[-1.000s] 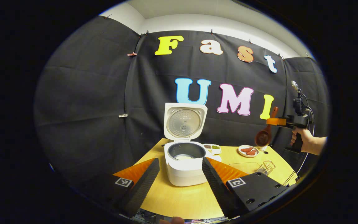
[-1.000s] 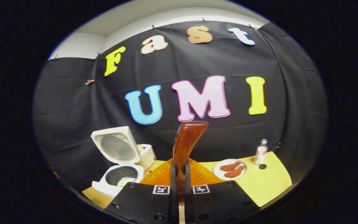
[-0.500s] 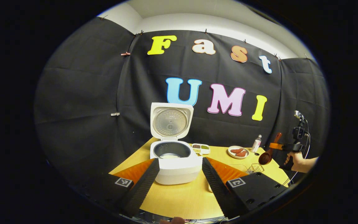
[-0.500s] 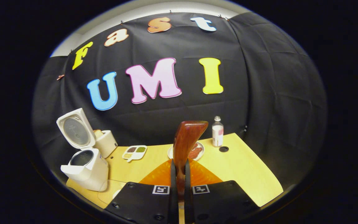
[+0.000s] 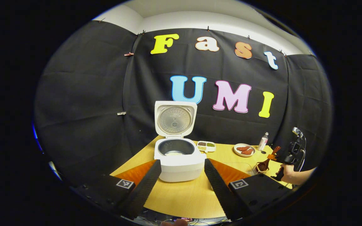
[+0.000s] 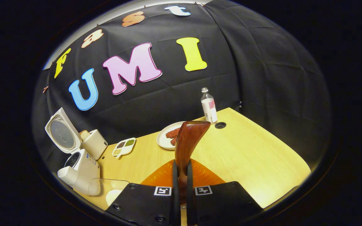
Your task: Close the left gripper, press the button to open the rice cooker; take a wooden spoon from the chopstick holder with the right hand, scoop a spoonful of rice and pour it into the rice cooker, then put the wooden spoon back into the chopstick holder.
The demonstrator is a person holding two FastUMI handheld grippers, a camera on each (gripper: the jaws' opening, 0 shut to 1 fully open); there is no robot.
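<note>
The white rice cooker (image 5: 178, 160) stands open on the wooden table (image 5: 184, 197), lid (image 5: 175, 119) upright, a little rice in its pot. My left gripper (image 5: 181, 180) hangs open in front of it, holding nothing. At the far right a hand holds my right gripper (image 5: 275, 157), shut on the wooden spoon (image 5: 264, 164). The spoon's bowl points down at the wire chopstick holder (image 5: 257, 170); how deep it sits I cannot tell. In the right gripper view the spoon's handle (image 6: 188, 141) rises from between the shut fingers of my right gripper (image 6: 181, 188), and the cooker (image 6: 79, 168) is at the left.
A plate of red food (image 6: 167, 137), a bottle (image 6: 208, 106) and a small divided dish (image 6: 123, 147) stand along the back of the table (image 6: 250, 157). A white box with bread (image 6: 93, 144) sits behind the cooker. A clear container (image 6: 112, 190) lies beside the cooker.
My right gripper has come down and to the right with the spoon, from high above the table to the wire holder. The left gripper has stayed open and barely shifted.
</note>
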